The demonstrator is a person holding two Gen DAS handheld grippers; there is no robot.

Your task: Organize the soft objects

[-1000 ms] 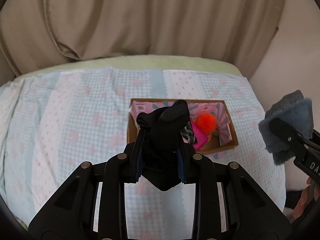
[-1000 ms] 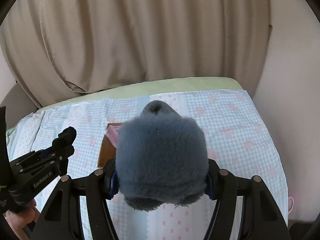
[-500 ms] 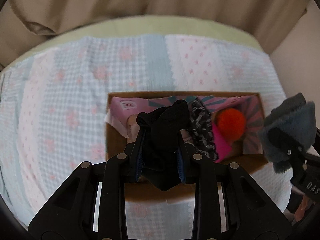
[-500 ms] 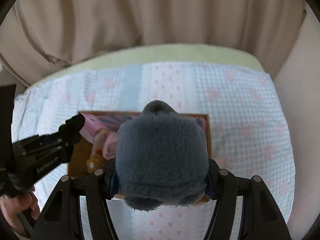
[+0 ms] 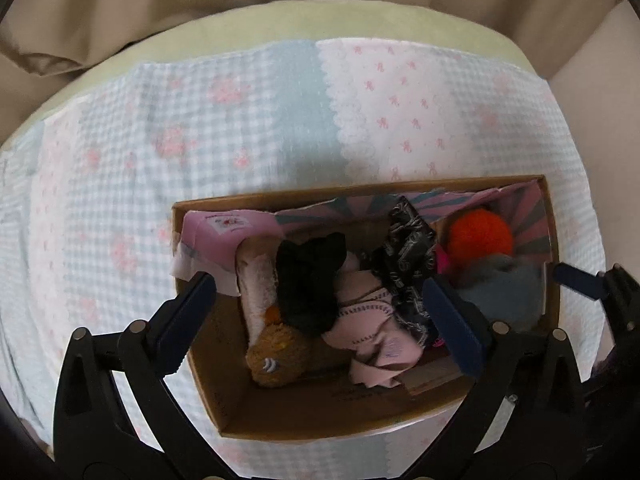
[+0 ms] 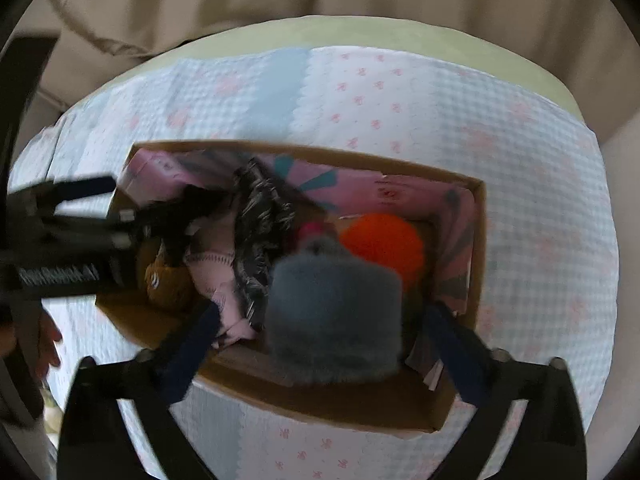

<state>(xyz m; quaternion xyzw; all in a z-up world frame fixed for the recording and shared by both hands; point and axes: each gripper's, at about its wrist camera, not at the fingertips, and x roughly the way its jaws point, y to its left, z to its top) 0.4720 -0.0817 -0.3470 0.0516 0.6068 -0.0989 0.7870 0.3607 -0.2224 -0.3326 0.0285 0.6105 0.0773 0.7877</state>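
Both tongs spread wide, jaws just opened, nothing clamped. Black soft item point(image 5: 310, 280) lies in the cardboard box point(image 5: 280, 420), between the left tongs point(image 5: 320, 312). Grey plush point(image 6: 334, 320) sits at the box's right end, between the right tongs point(image 6: 324, 340) (pads clear). Lettering on the left tongs' body is blurred, unreadable.

A cardboard box point(image 5: 224, 412) sits on the bed point(image 5: 200, 128), toward its near edge. Inside, a knitted toy point(image 5: 278, 354) lies at the box's near left, a dark sock point(image 5: 308, 280) just behind it, a ball point(image 5: 480, 236) in the far right corner and a fluffy cloth point(image 5: 504, 292) before the ball, at the right wall.
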